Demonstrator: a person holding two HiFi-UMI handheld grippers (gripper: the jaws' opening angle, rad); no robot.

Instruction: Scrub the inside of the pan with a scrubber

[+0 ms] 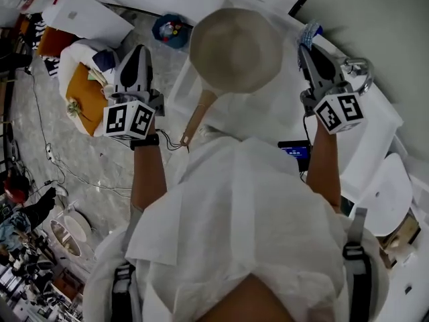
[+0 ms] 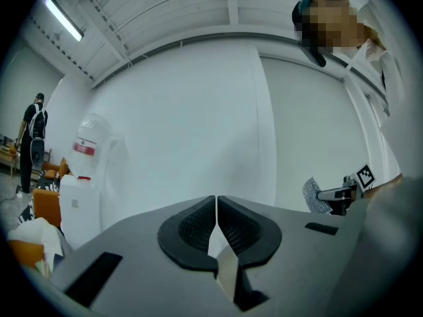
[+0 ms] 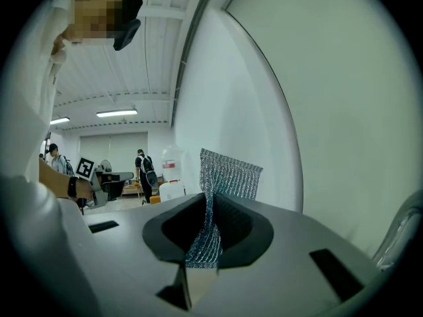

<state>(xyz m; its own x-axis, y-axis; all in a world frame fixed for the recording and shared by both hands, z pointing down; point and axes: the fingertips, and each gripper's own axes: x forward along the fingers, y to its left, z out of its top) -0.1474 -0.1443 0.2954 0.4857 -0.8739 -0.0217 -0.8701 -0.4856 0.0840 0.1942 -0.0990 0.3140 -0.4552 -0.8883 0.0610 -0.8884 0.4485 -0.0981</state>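
Note:
A cream pan (image 1: 234, 49) with a wooden handle (image 1: 199, 115) rests on the white counter (image 1: 281, 109) in front of me, its inside looking empty. My left gripper (image 1: 139, 51) is held level to the left of the pan, off the counter's edge. Its jaws are shut with nothing between them (image 2: 216, 203). My right gripper (image 1: 307, 40) hangs to the right of the pan and apart from it. It is shut on a silvery mesh scrubber (image 3: 225, 174), which sticks up from the jaws (image 3: 208, 220). The scrubber (image 2: 314, 195) also shows in the left gripper view.
A metal tap (image 1: 358, 69) stands just right of the right gripper. A small device with a blue screen (image 1: 295, 150) lies near my body. A white basin (image 1: 389, 193) is at the right. An orange bag (image 1: 84, 92) and a blue item (image 1: 171, 29) are on the floor at the left. People stand far off (image 3: 143, 170).

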